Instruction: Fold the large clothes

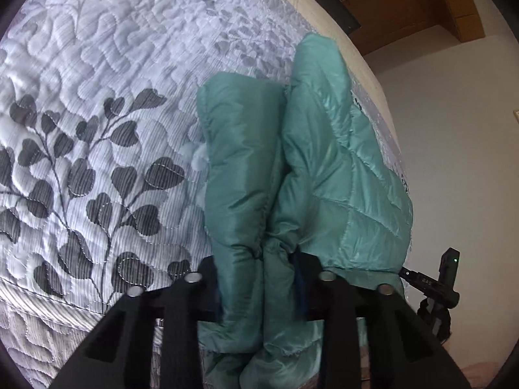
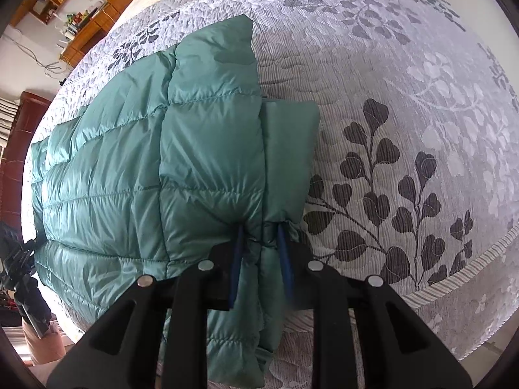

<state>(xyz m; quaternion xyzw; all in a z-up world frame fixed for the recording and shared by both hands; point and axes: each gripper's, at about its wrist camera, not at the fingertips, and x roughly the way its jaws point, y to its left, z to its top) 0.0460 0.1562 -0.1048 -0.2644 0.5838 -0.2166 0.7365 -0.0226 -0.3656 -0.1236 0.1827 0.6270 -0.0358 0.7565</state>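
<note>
A teal quilted puffer jacket (image 2: 129, 168) lies on the bed, partly folded. In the left wrist view the jacket (image 1: 324, 162) stretches away from the camera along the bed's right edge, bunched into two thick rolls. My left gripper (image 1: 259, 269) is shut on a bunched edge of the jacket, with fabric hanging below the fingers. My right gripper (image 2: 261, 249) is shut on another edge of the jacket; its blue fingertips (image 2: 238, 243) pinch a fold where a narrow panel meets the quilted body. The right gripper's body also shows at the left wrist view's right edge (image 1: 444, 278).
The bed is covered by a white quilted bedspread (image 1: 97, 97) with dark leaf prints, also in the right wrist view (image 2: 405, 129). Its striped border (image 2: 470, 269) marks the near edge. Wooden shelves (image 2: 81, 9) and a wooden cabinet (image 1: 405, 6) stand beyond the bed by white walls.
</note>
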